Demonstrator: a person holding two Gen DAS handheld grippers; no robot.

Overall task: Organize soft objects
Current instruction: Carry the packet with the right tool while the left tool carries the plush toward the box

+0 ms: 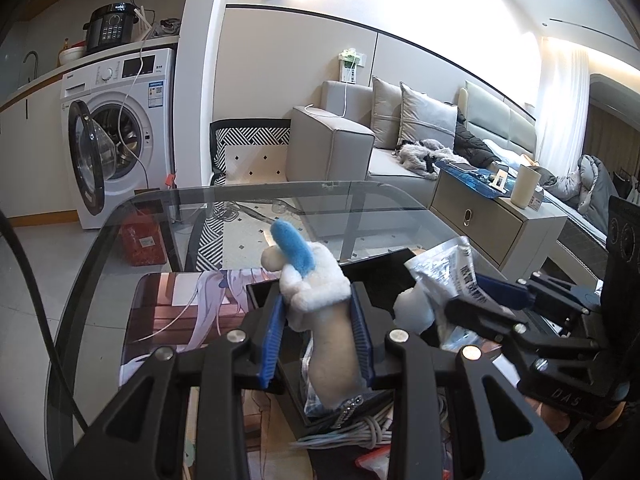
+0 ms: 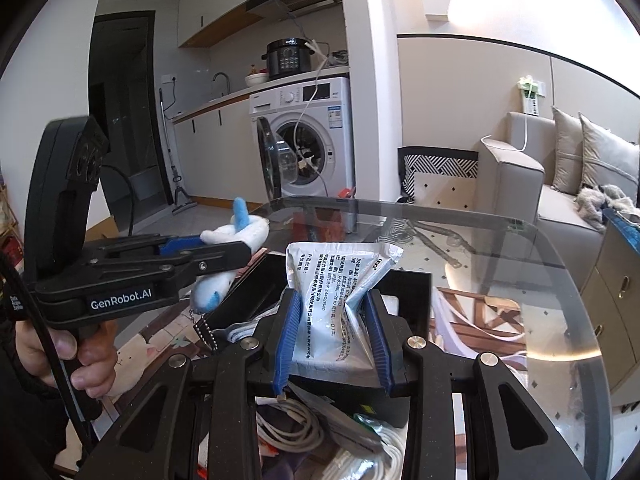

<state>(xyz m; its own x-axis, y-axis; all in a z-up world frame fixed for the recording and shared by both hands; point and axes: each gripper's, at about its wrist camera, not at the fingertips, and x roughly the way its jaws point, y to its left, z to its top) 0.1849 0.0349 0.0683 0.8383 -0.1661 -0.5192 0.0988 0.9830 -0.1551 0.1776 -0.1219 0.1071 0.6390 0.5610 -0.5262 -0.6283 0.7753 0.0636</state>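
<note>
My left gripper [image 1: 318,316] is shut on a white plush toy [image 1: 316,284] with a blue fin, which sticks up between the blue pads. In the right wrist view the same left gripper [image 2: 228,246] holds the plush toy [image 2: 256,232] at the left, a little chain hanging under it. My right gripper [image 2: 332,300] is shut on a crumpled white printed packet [image 2: 340,268]. From the left wrist view, that right gripper [image 1: 476,296] and its packet [image 1: 452,272] are close on the right. Both grippers hover over a black open box [image 2: 412,280].
The box sits on a picture mat [image 1: 180,312] on a glass table [image 2: 520,248] and holds grey cables [image 2: 288,428]. A hand [image 2: 92,368] grips the left tool. Beyond the table are a washing machine [image 1: 120,128] with its door open, a sofa [image 1: 340,140] and a low cabinet [image 1: 488,216].
</note>
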